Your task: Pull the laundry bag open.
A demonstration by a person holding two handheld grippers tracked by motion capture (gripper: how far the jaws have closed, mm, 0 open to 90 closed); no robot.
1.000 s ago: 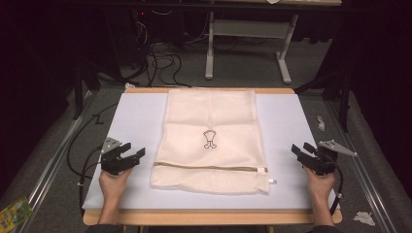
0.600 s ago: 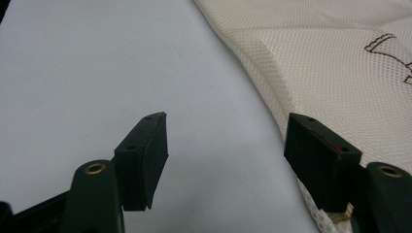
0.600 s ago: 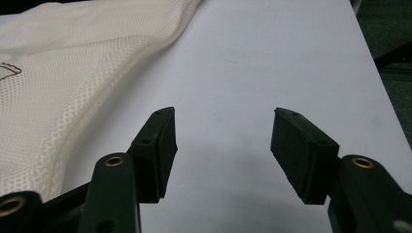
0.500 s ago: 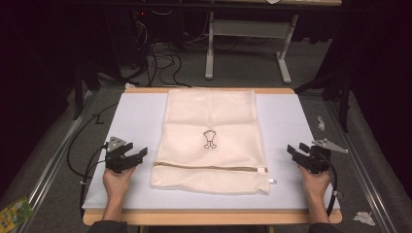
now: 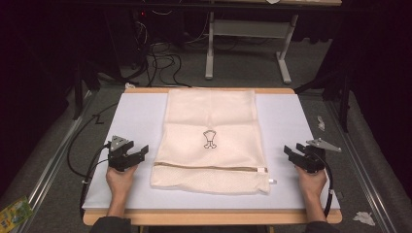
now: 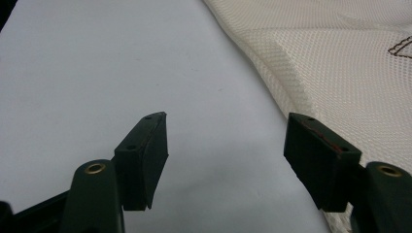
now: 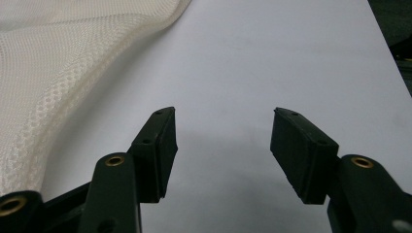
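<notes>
Emblem on mesh bag appears whole from high view.

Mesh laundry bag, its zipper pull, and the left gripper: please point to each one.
mesh laundry bag (image 5: 210,111), high view, on the plain mesh above the printed emblem.
zipper pull (image 5: 272,181), high view, on its tip.
left gripper (image 5: 138,156), high view, between its open fingers.
</notes>
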